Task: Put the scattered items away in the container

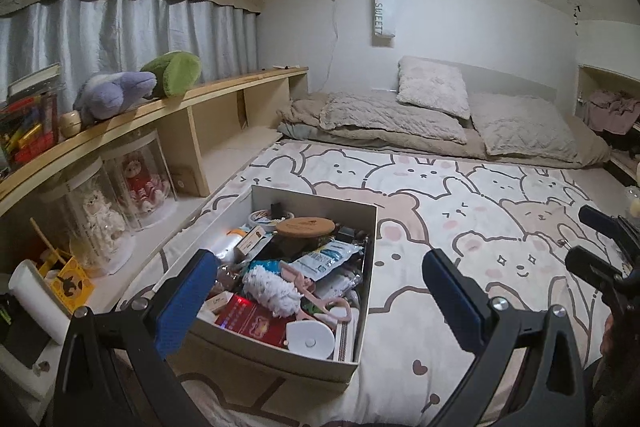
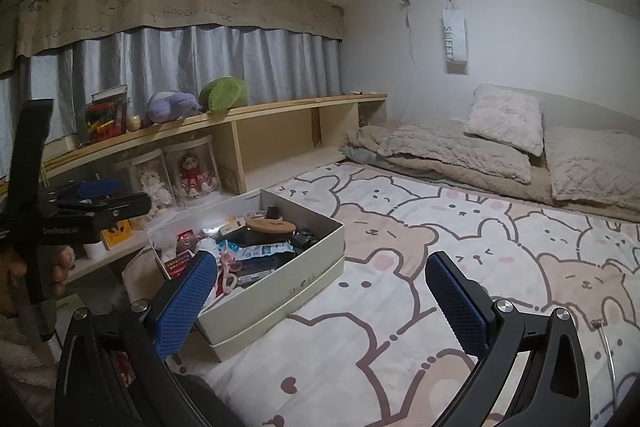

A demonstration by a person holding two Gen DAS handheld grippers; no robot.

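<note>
A cream cardboard box (image 1: 368,267) sits on the bear-print bedsheet (image 1: 460,227), filled with several items: a round wooden lid (image 1: 306,227), a blue-white pouch (image 1: 326,255), a white fluffy piece (image 1: 272,291), a red packet (image 1: 256,319). The same box (image 2: 280,287) shows in the right wrist view, left of centre. My left gripper (image 1: 320,291) is open, hovering over the box's near end with nothing between its fingers. My right gripper (image 2: 324,295) is open and empty, just right of the box. The left gripper (image 2: 80,203) also appears at that view's left edge, held by a hand (image 2: 60,263).
A long wooden shelf (image 1: 168,107) runs along the left with plush toys (image 1: 120,95), doll jars (image 1: 140,179) and books. Pillows (image 1: 432,87) and folded blankets lie at the far end of the bed. A small yellow box (image 1: 72,287) stands on the lower ledge.
</note>
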